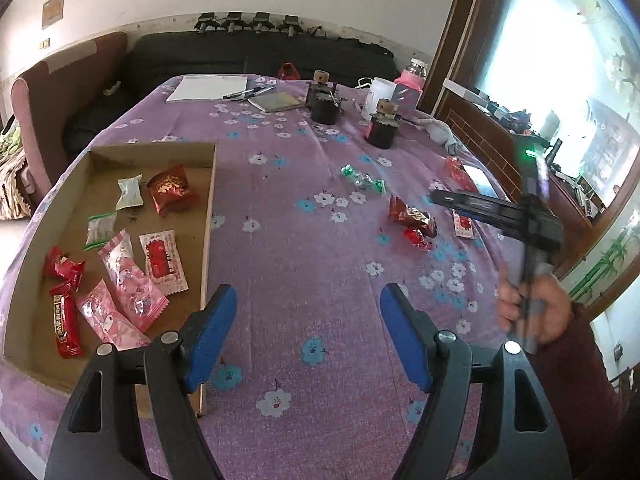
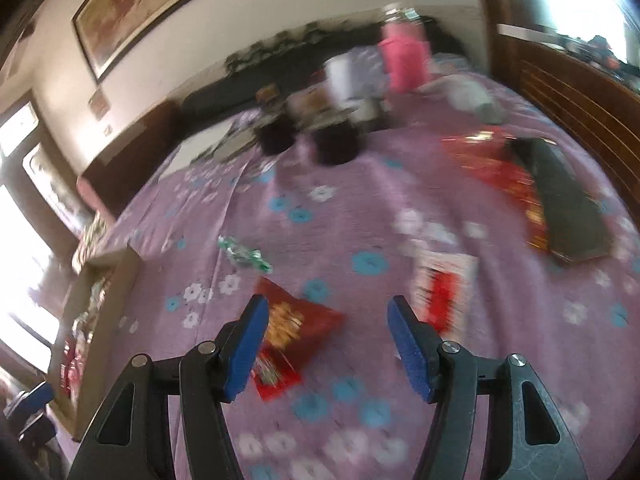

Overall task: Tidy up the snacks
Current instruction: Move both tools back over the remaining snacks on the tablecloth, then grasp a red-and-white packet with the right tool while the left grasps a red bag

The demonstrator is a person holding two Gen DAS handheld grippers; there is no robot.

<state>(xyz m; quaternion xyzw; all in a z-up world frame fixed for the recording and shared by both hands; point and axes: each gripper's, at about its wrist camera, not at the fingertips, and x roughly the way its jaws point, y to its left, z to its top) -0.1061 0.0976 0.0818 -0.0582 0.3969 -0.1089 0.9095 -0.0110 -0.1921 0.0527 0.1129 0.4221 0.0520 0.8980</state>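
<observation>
A shallow cardboard box (image 1: 208, 216) lies on the left of the table and holds several snack packets, red, pink and white. My left gripper (image 1: 308, 300) stands open over the purple cloth just right of the box, nothing between its fingers. Loose on the cloth are a green candy (image 1: 362, 178), a red packet (image 1: 412, 216) and a white-and-red packet (image 1: 464, 226). My right gripper (image 2: 328, 306) is open above the red packet (image 2: 296, 328), which lies by its left finger. The white-and-red packet (image 2: 444, 292) lies just right of its right finger, and the green candy (image 2: 244, 254) farther off.
A person's hand (image 1: 532, 308) holds the right gripper at the table's right side. Two dark jars (image 1: 382, 130), a white jug, a pink bottle (image 2: 404, 58), a notepad (image 1: 208, 88) and pens stand at the far end. A dark phone (image 2: 568, 200) lies on a red bag at right.
</observation>
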